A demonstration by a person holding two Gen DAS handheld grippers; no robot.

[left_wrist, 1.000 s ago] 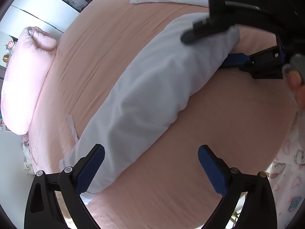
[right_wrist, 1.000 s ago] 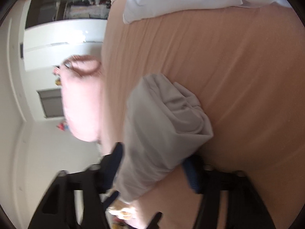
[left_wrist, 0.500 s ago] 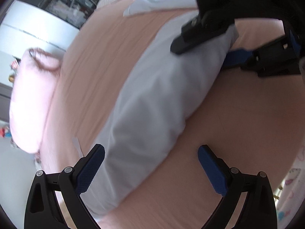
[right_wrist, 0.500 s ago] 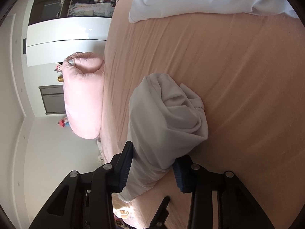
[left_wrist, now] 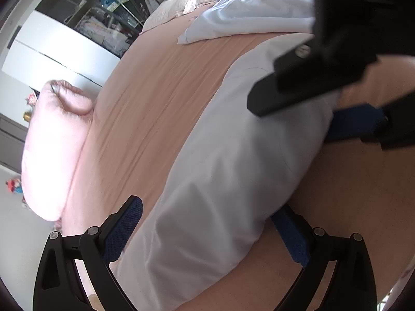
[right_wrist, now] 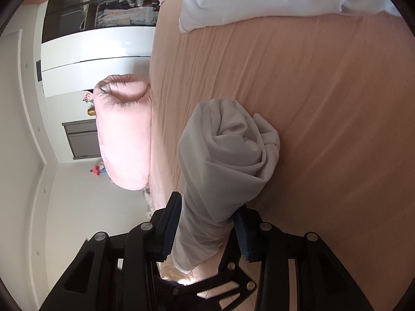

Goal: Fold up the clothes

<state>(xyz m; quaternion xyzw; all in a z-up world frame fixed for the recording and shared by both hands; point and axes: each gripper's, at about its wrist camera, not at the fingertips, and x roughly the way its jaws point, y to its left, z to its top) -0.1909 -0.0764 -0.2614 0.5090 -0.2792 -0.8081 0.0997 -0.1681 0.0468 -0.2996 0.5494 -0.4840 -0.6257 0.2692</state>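
A white garment (left_wrist: 228, 160), rolled into a long bundle, lies across the peach bed sheet (left_wrist: 155, 90). My left gripper (left_wrist: 207, 207) is open and straddles the near end of the roll. Its left pad stands clear of the cloth, and its right pad is partly tucked under the edge. My right gripper (left_wrist: 294, 115) comes in from the upper right at the roll's far end. In the right wrist view the rolled garment (right_wrist: 228, 150) runs between the blue pads of my right gripper (right_wrist: 207, 202), which press on both of its sides.
A pink rolled bolster (left_wrist: 54, 150) lies along the bed's left edge, also seen in the right wrist view (right_wrist: 124, 134). A pile of pale blue-white clothes (right_wrist: 272, 0) sits at the far end of the bed. A white wardrobe (right_wrist: 98, 59) stands beyond.
My left gripper has moved forward over the roll, which now lies between its fingers. My right gripper's pads have closed in on the roll's end.
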